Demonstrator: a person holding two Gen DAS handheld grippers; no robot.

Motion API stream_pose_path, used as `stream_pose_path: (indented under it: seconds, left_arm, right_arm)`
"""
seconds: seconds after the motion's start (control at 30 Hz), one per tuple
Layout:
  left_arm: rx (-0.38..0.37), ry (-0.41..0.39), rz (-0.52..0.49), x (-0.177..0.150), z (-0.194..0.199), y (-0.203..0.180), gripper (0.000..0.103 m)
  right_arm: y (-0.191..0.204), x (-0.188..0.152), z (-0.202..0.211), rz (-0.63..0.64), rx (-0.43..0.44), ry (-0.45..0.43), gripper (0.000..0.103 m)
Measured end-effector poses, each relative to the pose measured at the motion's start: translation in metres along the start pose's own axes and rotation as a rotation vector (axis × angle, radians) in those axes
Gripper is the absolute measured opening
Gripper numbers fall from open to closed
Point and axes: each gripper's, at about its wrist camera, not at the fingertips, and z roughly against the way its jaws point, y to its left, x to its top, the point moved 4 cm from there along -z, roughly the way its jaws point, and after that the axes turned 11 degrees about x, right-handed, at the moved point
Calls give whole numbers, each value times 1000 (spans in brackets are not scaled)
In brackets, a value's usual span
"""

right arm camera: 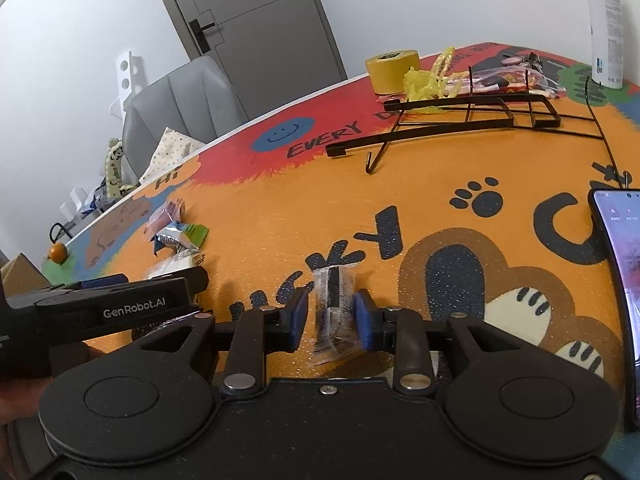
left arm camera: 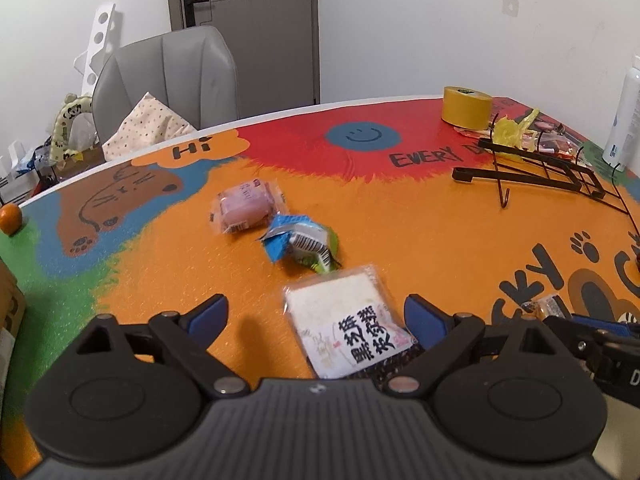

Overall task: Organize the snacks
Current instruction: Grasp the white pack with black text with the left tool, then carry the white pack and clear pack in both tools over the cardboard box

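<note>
Right gripper (right arm camera: 331,316) has its blue pads pressed on one small clear-wrapped snack (right arm camera: 334,312), low over the orange table mat (right arm camera: 280,208). Left gripper (left arm camera: 316,316) is spread wide, nothing between its fingers except the white bread packet (left arm camera: 348,324) lying flat on the mat under it. Further out, two more snacks touching each other: one blue-green wrapper (left arm camera: 300,244), one pink packet (left arm camera: 244,208). So four snacks total. Far right there's one black wire rack (left arm camera: 540,168) tipped over, and beyond it one yellow tape roll (left arm camera: 466,106).
</note>
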Motion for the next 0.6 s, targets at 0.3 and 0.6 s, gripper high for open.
stream_pose_path:
  seconds: [0.3,0.6]
  left_arm:
    - [-60,27,45,-7,2,16,47]
    - [-63,-2,77,-10,22,43,46]
  right_arm:
    - [11,-4,-2,13,16,26,16]
    - [38,-4,2,31,43,15,16]
